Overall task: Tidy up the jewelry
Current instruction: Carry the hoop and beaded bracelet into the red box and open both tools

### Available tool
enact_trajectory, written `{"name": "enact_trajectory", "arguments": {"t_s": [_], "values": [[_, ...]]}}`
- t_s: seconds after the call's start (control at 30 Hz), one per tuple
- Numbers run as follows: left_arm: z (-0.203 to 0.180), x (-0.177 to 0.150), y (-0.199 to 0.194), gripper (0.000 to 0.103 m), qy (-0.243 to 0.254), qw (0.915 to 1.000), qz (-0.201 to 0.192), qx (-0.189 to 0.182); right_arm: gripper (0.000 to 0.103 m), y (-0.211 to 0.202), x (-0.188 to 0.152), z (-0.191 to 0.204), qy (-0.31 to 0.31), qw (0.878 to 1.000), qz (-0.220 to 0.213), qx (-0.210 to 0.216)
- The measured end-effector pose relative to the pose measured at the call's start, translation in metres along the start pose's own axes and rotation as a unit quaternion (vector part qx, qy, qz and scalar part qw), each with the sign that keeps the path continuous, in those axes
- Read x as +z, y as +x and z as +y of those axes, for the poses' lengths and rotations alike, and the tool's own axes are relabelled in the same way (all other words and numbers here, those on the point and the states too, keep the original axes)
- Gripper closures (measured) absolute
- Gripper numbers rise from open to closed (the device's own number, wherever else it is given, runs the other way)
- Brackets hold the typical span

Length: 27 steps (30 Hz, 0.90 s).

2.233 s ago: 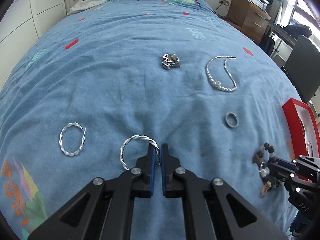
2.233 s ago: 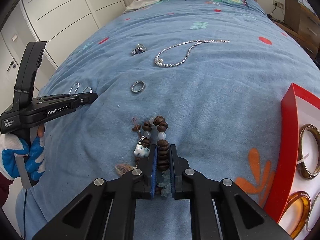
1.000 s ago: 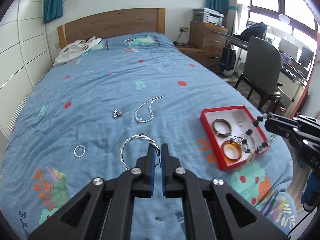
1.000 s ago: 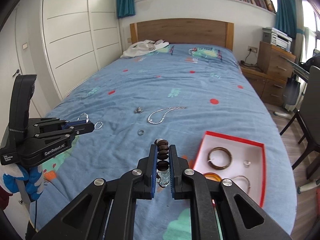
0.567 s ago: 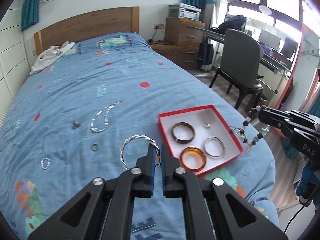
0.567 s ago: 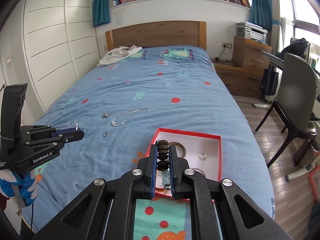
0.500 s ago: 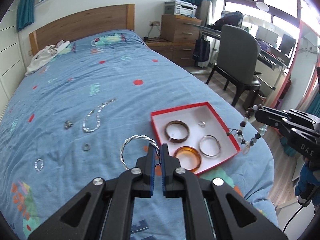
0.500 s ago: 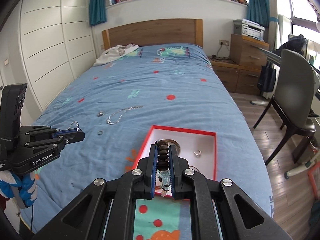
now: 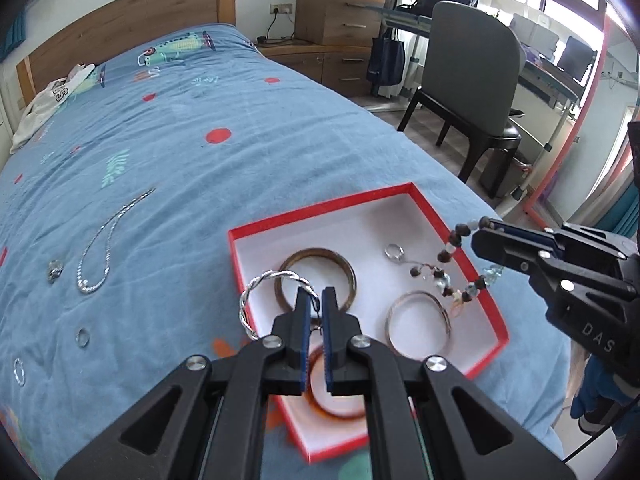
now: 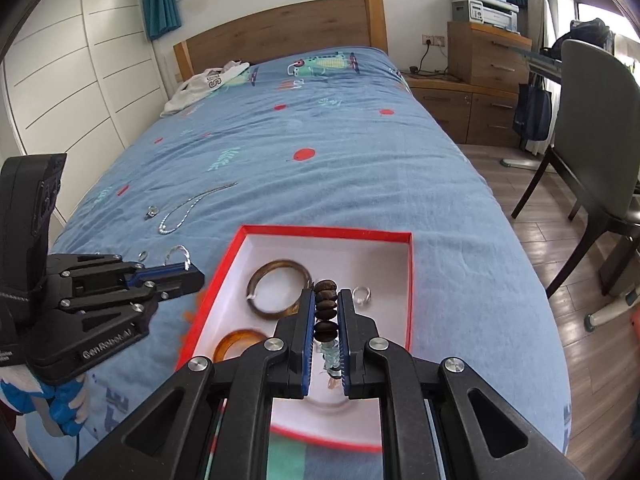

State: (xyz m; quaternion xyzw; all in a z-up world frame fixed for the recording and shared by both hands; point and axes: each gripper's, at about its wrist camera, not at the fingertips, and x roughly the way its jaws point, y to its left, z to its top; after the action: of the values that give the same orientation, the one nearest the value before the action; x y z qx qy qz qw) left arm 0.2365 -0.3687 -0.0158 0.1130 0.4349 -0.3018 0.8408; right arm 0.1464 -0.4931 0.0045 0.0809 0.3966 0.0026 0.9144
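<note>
Above the shallow red-rimmed white cardboard box [image 9: 486, 308] lying on the blue patterned bedspread [image 9: 200, 152], two black hand-held grippers are hovering with their loads. The left gripper [image 9: 314, 300] is pinching a twisted silver wire hoop bangle [image 9: 256, 292] between narrowly closed jaws, over the box's near corner. The right gripper [image 10: 324, 316] is clamping a strand of dark brown and pale glass beads [image 10: 325, 312], which is dangling over the box's right side. Inside the box are lying a dark brown bangle [image 9: 316, 256], an amber one [image 9: 316, 396], a thin metal hoop [image 9: 418, 320] and a small silver ring [image 9: 394, 251]. This looks like the delivery step; next, each gripper needs lowering inside the rim before releasing. A silver chain necklace [image 9: 96, 256] and small rings [image 9: 82, 337] are waiting well left of the box.
</note>
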Motion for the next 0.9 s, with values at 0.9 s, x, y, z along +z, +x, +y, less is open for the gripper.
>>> {"name": "enact_trajectory", "arguments": {"t_s": [0.9], "values": [[0.022,0.010,0.104,0.095,-0.036,0.9976,0.058,-0.005,0.089,0.108,0.000,-0.033,0.012,0.997,0.074,-0.035]]}}
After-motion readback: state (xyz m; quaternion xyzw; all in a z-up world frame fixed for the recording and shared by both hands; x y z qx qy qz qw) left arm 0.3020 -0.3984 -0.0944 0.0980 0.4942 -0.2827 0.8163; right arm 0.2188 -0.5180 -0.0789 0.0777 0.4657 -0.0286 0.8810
